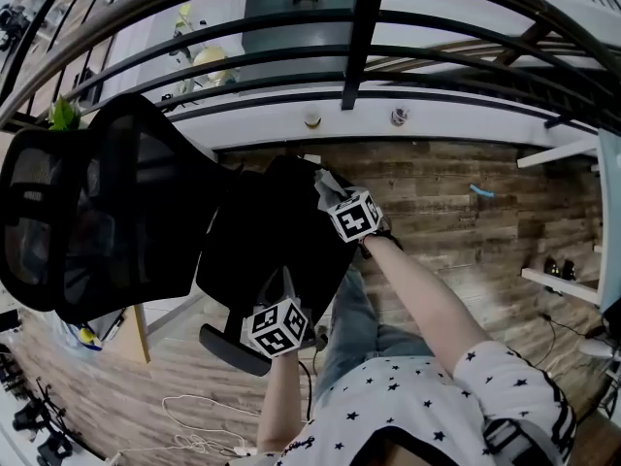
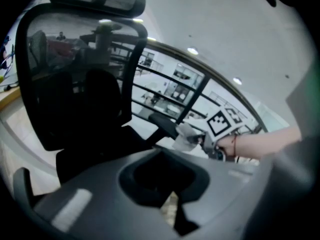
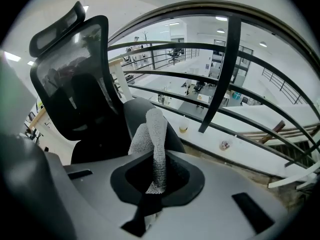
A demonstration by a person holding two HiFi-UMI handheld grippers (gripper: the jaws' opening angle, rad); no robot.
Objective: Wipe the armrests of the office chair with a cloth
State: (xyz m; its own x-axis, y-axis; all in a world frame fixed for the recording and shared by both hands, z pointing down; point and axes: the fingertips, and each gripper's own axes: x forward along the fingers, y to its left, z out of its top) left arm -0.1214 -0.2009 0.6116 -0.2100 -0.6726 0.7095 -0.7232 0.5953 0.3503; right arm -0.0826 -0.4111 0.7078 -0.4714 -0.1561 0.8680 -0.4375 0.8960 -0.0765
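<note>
The black office chair has its mesh back at the left and its seat in the middle. My right gripper is shut on a pale grey cloth at the chair's far armrest. In the right gripper view the cloth stands up from the shut jaws of the right gripper, against the armrest pad. My left gripper hovers over the near armrest. Its jaws look shut and bare in the left gripper view, where the left gripper faces the cloth.
A curved black railing runs along the far side, just beyond the chair. A wood floor lies to the right. A white shelf edge sits at the far right, and cables trail on the floor near my feet.
</note>
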